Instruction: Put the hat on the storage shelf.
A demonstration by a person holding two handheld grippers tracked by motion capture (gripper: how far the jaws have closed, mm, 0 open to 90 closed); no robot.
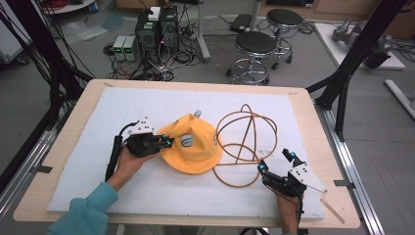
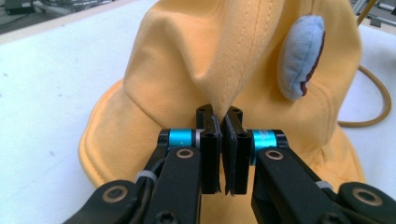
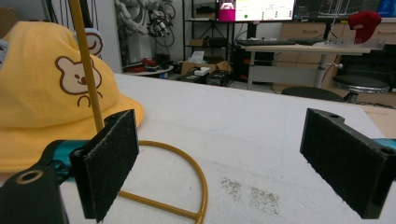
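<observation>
- High view: A wooden desk (image 1: 313, 117) has a white mat (image 1: 147, 191) on top. A yellow hat (image 1: 195, 152) sits near the middle of the mat. It has a small blue ear (image 1: 187, 141) on its top and 1 more blue ear at its 12 o'clock edge.
- High view: At 3 o'clock from the hat stands a wire frame (image 1: 244, 142) made of thin brown-gold hoops. Its edge is just beside the hat brim.
- High view: The left hand-held gripper (image 1: 168, 142) is at 9 o'clock of the hat and its tips are on the hat. A hand (image 1: 128, 164) in a teal sleeve (image 1: 85, 213) holds it.
- High view: The right hand-held gripper (image 1: 277, 161) is at 5 o'clock of the frame, near the front edge of the mat. Its 2 jaws are spread wide.
- High view: Past the desk, at 12 o'clock, are 2 black stools (image 1: 257, 49) and computer boxes (image 1: 156, 29) with many cables on the floor.
- Left gripper view: The left hand-held gripper (image 2: 219, 130) has its jaws pressed together on a fold of the yellow hat (image 2: 187, 70). The fold rises up from between the jaws. A blue ear (image 2: 299, 56) is at 2 o'clock.
- Right gripper view: The right hand-held gripper (image 3: 224, 149) is spread, with nothing between the jaws but white mat (image 3: 243, 126). The hat (image 3: 46, 93) is at 10 o'clock and shows a drawn bear face (image 3: 74, 77). A gold hoop of the wire frame (image 3: 191, 186) lies on the mat by the left jaw, and 1 gold rod goes up in front of the hat.
</observation>
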